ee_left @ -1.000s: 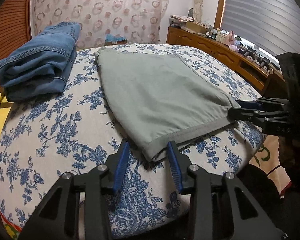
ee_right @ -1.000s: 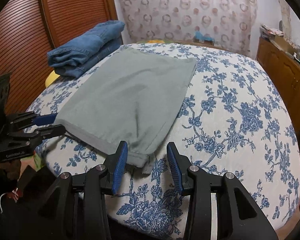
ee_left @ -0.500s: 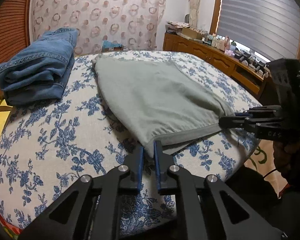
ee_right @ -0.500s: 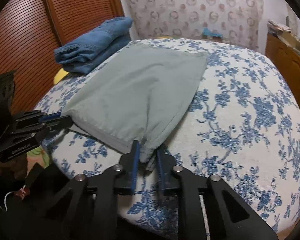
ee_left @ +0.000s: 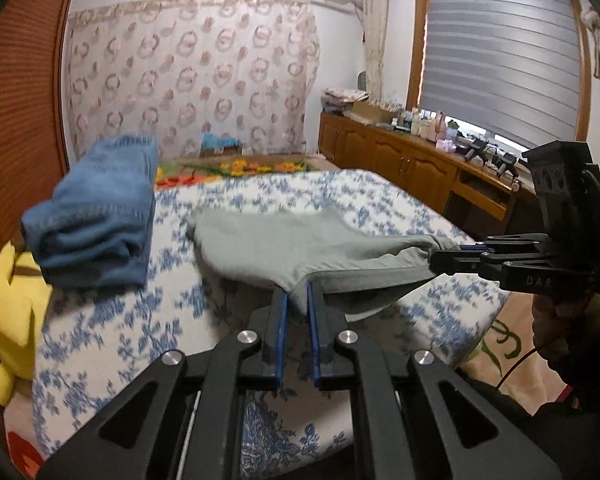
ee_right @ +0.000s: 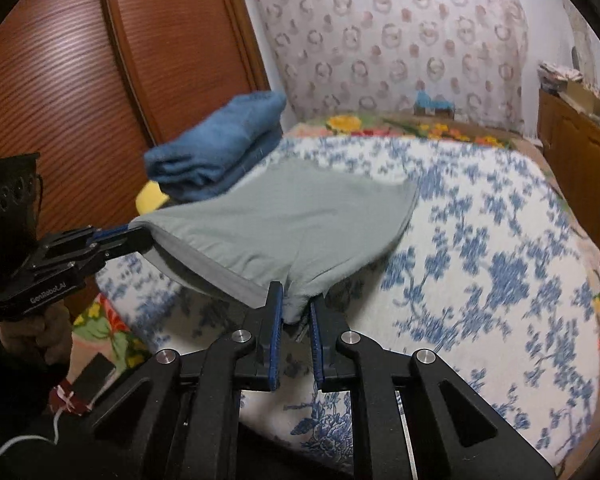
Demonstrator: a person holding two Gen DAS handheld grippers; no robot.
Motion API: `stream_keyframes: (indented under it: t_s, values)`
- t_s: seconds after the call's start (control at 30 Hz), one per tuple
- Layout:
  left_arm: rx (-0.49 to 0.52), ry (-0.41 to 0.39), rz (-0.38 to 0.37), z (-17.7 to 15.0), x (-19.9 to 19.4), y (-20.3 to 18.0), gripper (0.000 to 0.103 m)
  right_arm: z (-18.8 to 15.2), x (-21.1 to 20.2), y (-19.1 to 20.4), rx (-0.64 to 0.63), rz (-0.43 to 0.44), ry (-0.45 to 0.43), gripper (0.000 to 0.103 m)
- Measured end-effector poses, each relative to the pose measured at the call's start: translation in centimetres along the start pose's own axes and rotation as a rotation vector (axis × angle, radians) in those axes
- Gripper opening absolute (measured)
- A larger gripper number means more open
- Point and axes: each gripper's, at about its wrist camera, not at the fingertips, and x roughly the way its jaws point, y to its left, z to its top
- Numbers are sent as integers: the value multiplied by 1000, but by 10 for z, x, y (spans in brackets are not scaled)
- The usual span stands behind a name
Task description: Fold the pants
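The grey-green pants (ee_left: 300, 244) lie folded on the blue-flowered bed (ee_left: 112, 336). Their near hem is lifted off the bed, and the far part still rests on it. My left gripper (ee_left: 297, 300) is shut on the near left corner of the pants. My right gripper (ee_right: 296, 300) is shut on the near right corner of the pants (ee_right: 284, 224). The right gripper also shows in the left wrist view (ee_left: 444, 258), and the left gripper in the right wrist view (ee_right: 140, 238). The hem hangs taut between them.
Folded blue jeans (ee_left: 96, 216) sit at the bed's far left, also in the right wrist view (ee_right: 220, 148). A yellow plush (ee_left: 12, 312) lies at the left edge. A wooden sliding door (ee_right: 60, 92) stands left. A wooden cabinet (ee_left: 412, 172) runs along the right wall.
Both grippers closed on the near corners of the pants and then rose, lifting the near hem off the bed.
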Motion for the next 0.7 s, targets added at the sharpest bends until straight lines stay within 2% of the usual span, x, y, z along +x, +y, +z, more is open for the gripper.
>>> stream_keyframes:
  t_s: [0.2, 0.37, 0.57, 0.7]
  values:
    - [30, -45, 4, 16, -20, -13, 7, 15, -28, 7, -28, -9, -59, 10]
    - [36, -34, 12, 17, -17, -14, 7, 18, -37, 12, -50, -17, -81, 10]
    - [17, -2, 39, 20, 18, 2, 7, 27, -2, 1, -70, -49, -54, 10]
    - [-2, -10, 51, 31, 45, 17, 7, 43, 29, -13, -62, -80, -57, 10]
